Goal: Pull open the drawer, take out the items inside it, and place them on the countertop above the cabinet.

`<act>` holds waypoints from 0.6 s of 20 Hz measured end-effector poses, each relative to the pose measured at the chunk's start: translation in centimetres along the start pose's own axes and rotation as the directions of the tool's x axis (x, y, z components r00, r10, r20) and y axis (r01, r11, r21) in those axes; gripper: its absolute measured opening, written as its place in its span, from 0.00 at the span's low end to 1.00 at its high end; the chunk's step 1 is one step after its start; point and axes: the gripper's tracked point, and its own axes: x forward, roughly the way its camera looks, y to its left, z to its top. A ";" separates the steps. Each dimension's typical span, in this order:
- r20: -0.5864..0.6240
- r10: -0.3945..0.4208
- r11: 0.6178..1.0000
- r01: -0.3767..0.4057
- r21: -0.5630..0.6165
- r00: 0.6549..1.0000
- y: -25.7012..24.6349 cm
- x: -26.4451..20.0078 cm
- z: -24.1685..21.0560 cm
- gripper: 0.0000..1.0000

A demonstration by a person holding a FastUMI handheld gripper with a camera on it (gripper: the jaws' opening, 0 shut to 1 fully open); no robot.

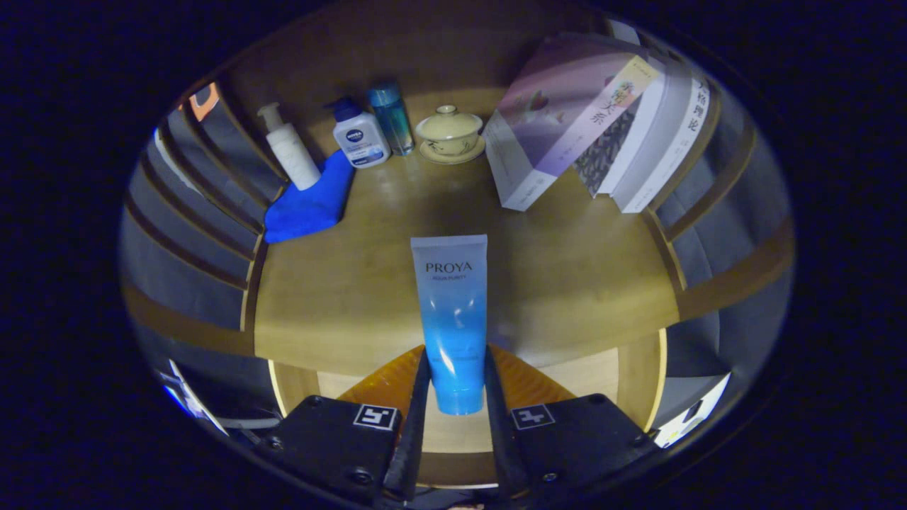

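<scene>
The fingers [457, 397] are clamped on the lower end of a blue-and-white cosmetic tube [451, 312], which reaches out over the wooden tabletop [581, 283]. Beyond it stand a white pump bottle [289, 149], a folded blue cloth [312, 202], a lidded tea bowl [449, 133] and leaning books [602, 127].

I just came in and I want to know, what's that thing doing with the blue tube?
The gripper has its fingers shut on a blue tube, holding it over the wooden countertop. The open drawer shows just below. At the back of the countertop stand a white pump bottle, a small lotion bottle, a blue cloth, a lidded cup and some books.
</scene>
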 end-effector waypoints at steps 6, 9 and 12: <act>-0.026 0.012 1.000 -0.012 0.020 1.000 0.2 3.2 0.6 0.45; -0.013 -0.006 1.000 0.006 0.019 1.000 -0.2 3.5 0.9 0.45; 0.003 0.011 1.000 -0.011 0.021 1.000 0.2 3.3 0.9 0.54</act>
